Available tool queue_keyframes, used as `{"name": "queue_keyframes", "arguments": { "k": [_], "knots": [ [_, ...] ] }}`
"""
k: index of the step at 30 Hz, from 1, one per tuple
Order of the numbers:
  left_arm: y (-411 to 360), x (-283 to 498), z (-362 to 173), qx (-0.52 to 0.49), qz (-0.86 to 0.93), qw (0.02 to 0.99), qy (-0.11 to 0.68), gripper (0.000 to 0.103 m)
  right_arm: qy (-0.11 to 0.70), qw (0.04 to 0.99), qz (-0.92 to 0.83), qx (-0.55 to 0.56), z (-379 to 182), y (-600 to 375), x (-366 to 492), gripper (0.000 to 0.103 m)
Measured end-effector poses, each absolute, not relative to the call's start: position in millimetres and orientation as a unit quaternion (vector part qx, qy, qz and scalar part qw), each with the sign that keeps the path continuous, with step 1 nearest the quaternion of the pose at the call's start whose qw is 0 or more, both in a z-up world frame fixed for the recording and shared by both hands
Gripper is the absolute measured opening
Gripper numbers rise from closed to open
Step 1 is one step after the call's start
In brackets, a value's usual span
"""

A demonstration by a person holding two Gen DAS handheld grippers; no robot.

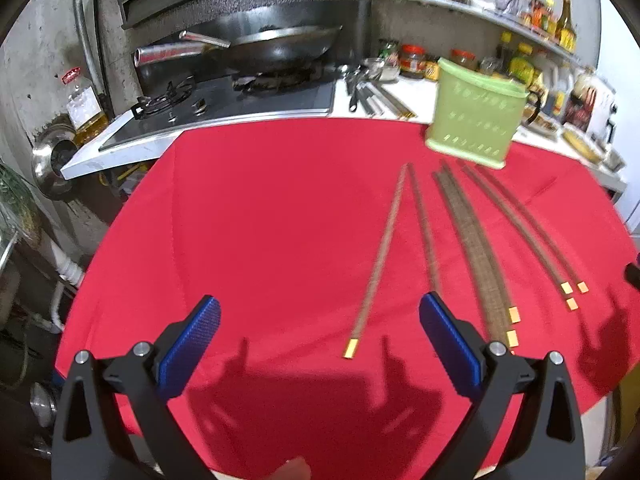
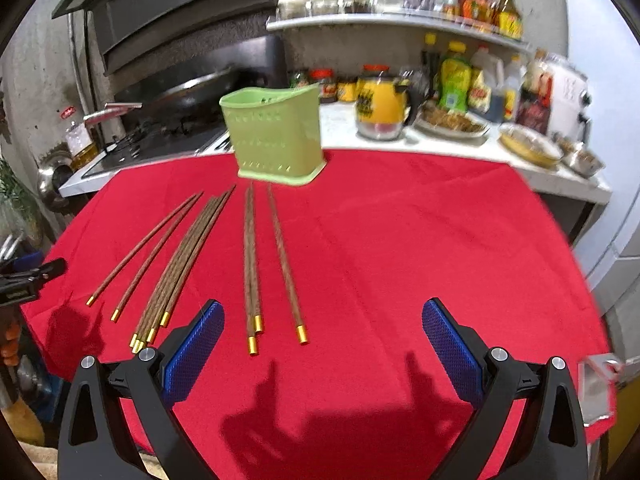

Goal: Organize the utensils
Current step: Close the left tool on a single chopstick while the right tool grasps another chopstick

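Through the left wrist camera I saw my left claw (image 1: 320,344) spread wide with nothing between its blue textured pads (image 1: 188,346), hovering over the table draped in a red cloth (image 1: 260,208). The brown wooden chopsticks with gold-capped ends (image 1: 476,252) lay ahead and to the right of that claw, fanned out in groups with their gold caps toward me. One loose stick (image 1: 378,260) lay nearest the gap between the fingers; another ran down until it passed behind the right finger. Beyond the chopsticks' far tips stood the light green perforated plastic utensil holder (image 1: 474,116), upright near the far edge of the cloth. Only this view showed me the black wok (image 1: 280,46) on the gas stove (image 1: 224,100) ahead and left, and some metal utensils (image 1: 368,92) lying on the white counter beyond the cloth.

The right wrist camera showed my right claw (image 2: 324,344) also wide open and holding nothing. From here the chopsticks (image 2: 180,264) lay ahead and mostly left of the claw, with a tight pair (image 2: 251,264) and a single stick (image 2: 285,264) just ahead of the gap. The green holder (image 2: 276,136) stood ahead, slightly left, past their tips, and I could see into its open top. This view alone gave me the yellow kettle (image 2: 380,108), the plates of food (image 2: 452,122) and the wall shelf of jars and bottles (image 2: 400,20) clearly. At the far left edge I caught a dark part of the other tool (image 2: 28,280).
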State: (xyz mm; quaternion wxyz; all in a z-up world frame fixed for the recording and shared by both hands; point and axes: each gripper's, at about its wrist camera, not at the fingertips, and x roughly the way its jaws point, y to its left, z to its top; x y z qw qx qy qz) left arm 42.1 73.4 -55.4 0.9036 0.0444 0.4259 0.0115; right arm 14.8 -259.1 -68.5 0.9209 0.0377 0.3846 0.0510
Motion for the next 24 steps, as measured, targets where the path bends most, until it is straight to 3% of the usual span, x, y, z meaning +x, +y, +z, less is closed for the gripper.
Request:
{"name": "queue_keyframes", "arguments": {
  "k": [6,8,9,10,11,18,24],
  "knots": [
    [80.4,54.3,-76.5,0.021,-0.016,0.900,0.435,0.095,0.368,0.927,0.056,0.037,-79.8,-256.8,30.2,0.093],
    [79.3,55.8,-80.1,0.022,-0.026,0.900,0.435,0.083,0.376,0.925,0.056,0.029,-82.9,-255.4,36.9,0.091],
    [79.3,56.9,-82.1,0.022,-0.030,0.899,0.436,0.075,0.380,0.923,0.060,0.021,-84.8,-252.6,40.5,0.086],
    [80.4,58.8,-84.7,0.019,-0.034,0.897,0.440,0.072,0.384,0.921,0.061,0.014,-87.3,-251.4,44.8,0.066],
    [80.9,61.0,-86.0,0.017,-0.036,0.896,0.442,0.066,0.390,0.919,0.061,0.010,-89.5,-249.5,48.7,0.060],
    [82.2,73.3,-92.9,0.000,-0.070,0.892,0.447,0.041,0.414,0.906,0.091,0.005,-100.5,-241.8,66.4,0.049],
    [65.0,79.7,-99.9,0.025,-0.102,0.889,0.446,0.039,0.427,0.898,0.110,-0.012,-109.5,-232.4,80.0,0.028]
  ]
}}
